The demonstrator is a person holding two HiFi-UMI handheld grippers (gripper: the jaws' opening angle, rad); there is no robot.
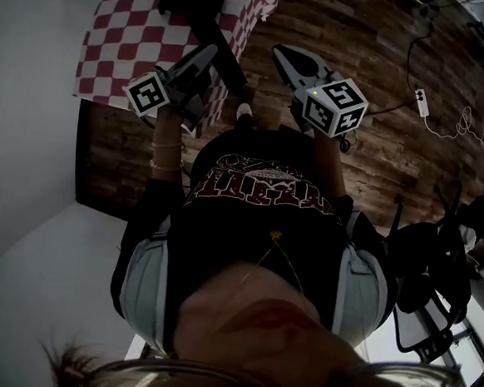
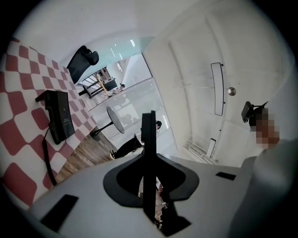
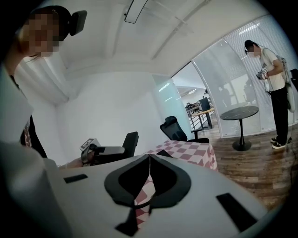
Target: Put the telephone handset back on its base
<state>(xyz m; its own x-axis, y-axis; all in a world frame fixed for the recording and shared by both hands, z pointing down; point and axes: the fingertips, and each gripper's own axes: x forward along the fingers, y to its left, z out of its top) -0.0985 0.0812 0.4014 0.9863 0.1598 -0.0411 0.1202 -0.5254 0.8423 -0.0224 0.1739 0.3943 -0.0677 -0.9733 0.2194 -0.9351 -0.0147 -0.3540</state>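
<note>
Left gripper view has the left claw (image 2: 148, 122) pressed together into one thin dark blade, with nothing caught in it. Off to that claw's left, further out than its tips, lies the red-and-white checked surface (image 2: 18, 139). A flat black telephone (image 2: 59, 116) lies on it, with a dark cord (image 2: 46, 160) trailing from it back toward the claw's side. The telephone is too small here to show whether the handset rests on it. Beyond the telephone, past the far edge of the surface, stands a black chair (image 2: 83, 59). Right gripper view has the right claw (image 3: 149, 157) closed as well, its two halves meeting in a fine seam and holding nothing. The checked surface lies straight ahead of this claw. To its left a hand (image 3: 70, 162) holds the left claw in the air, and that claw's marker cube (image 3: 88, 144) faces this way. Well out to the right of the right claw a person (image 3: 274, 88) stands on the wooden floor (image 3: 260, 172) beside a small round table (image 3: 240, 114). Head view shows both claws raised in front of the wearer's dark shirt (image 1: 256, 231), apart from each other. Their tips point toward the checked surface and neither touches it.
</note>
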